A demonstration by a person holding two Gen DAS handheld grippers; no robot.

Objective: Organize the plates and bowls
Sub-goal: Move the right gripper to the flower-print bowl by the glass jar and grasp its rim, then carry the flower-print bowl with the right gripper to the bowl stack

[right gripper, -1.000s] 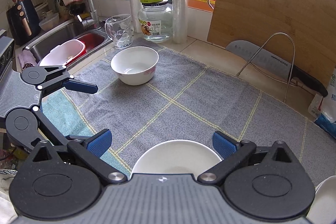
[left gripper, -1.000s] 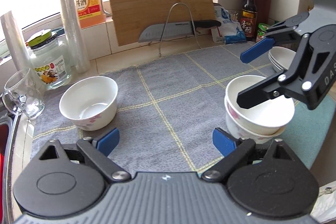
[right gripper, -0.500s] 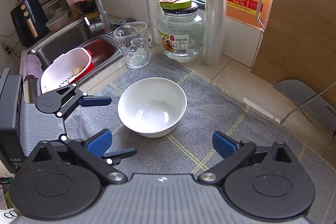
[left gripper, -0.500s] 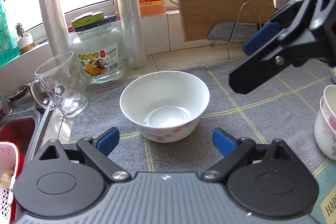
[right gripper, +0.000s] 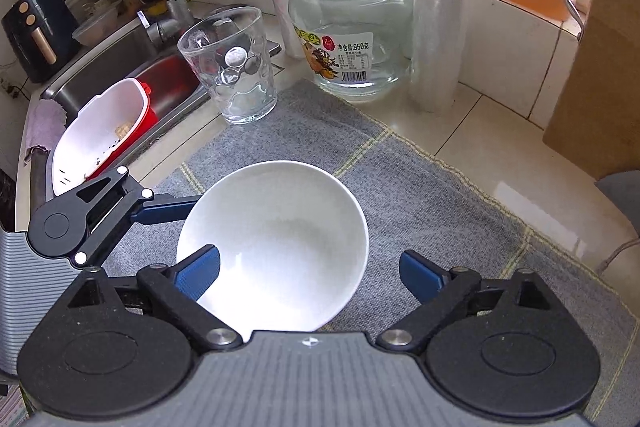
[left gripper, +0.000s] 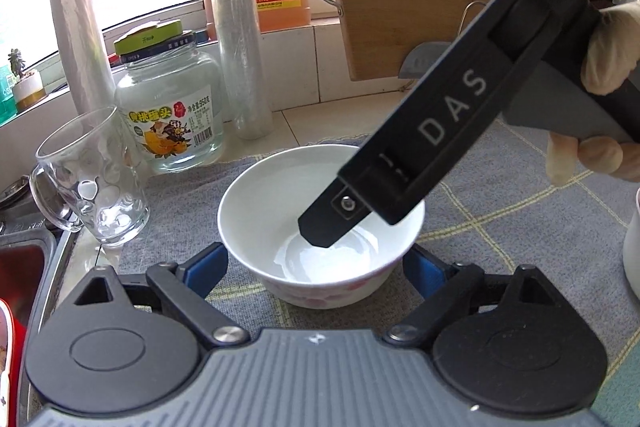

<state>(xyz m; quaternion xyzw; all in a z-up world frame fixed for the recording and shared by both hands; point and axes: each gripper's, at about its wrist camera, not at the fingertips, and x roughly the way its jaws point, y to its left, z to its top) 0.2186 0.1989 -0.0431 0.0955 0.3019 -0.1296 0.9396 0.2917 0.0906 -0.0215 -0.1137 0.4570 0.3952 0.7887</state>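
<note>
Straddling the bowl (left gripper: 320, 223): left gripper (left gripper: 316, 267), fingers closing.

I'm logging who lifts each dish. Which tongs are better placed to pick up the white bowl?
Probably right: the right tongs, closing, have one pad inside the bowl and one outside, ready to pinch the rim. The left tongs, also closing, merely straddle it.

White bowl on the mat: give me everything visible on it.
The white bowl looks like glazed ceramic, with a faint pink floral print low on its outer wall. It stands upright and empty on the grey checked mat. The left claw straddles it, a blue pad at either side near the base. The right claw is closing, one finger inside the rim and one outside. Whether any pad presses the wall is not clear.
</note>
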